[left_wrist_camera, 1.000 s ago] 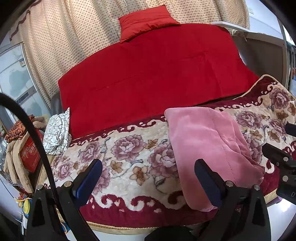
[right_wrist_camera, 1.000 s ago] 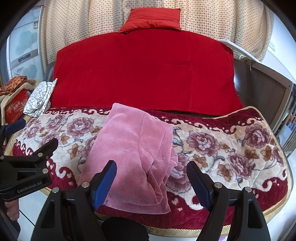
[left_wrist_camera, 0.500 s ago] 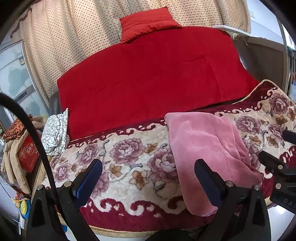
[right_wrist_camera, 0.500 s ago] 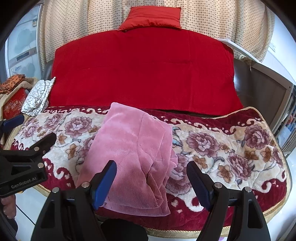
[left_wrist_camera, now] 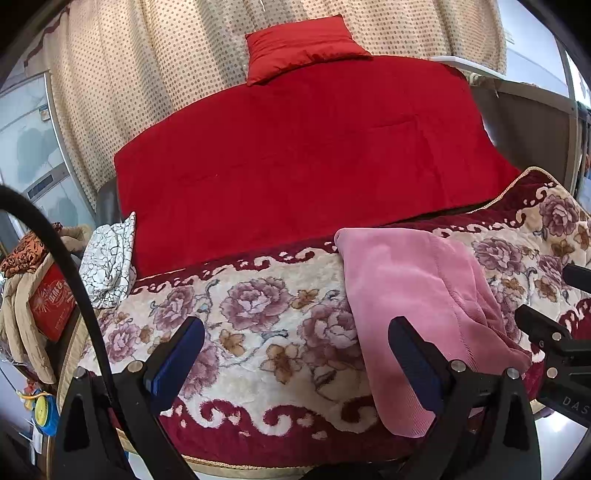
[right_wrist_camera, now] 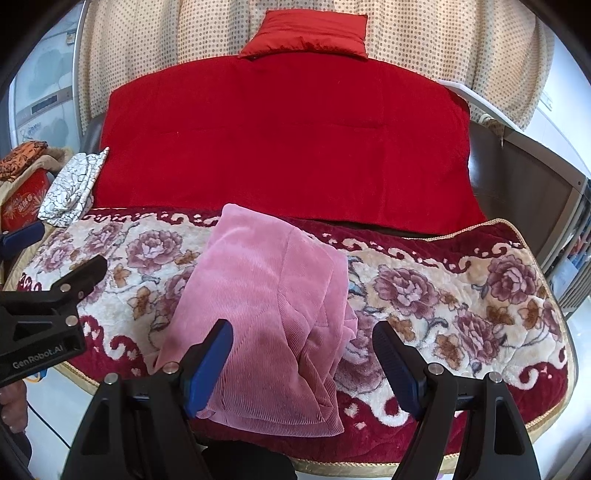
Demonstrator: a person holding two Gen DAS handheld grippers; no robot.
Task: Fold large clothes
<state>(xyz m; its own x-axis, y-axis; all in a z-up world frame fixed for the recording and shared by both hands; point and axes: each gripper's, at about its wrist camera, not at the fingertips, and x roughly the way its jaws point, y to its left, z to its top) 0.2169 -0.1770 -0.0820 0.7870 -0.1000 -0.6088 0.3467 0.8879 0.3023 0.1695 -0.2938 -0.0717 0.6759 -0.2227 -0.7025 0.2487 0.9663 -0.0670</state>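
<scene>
Garment status: folded pink corduroy garment (right_wrist_camera: 269, 317) lies on the floral blanket (right_wrist_camera: 443, 295), near edge overhanging the blanket's front border.

I see the garment as a long, narrow rectangle with loose layers bunched along its right side. My right gripper (right_wrist_camera: 303, 365) hovers just in front of its near end, fingers spread wide, holding nothing. My left gripper (left_wrist_camera: 295, 358) sits over bare blanket to the garment's left, fingers equally wide and empty; its right finger (left_wrist_camera: 413, 362) overlaps the garment's left edge in view. Beyond the blanket lie a red quilt (right_wrist_camera: 284, 144) and red pillow (right_wrist_camera: 306, 35). A white patterned cloth (left_wrist_camera: 109, 258) rests at the far left.
</scene>
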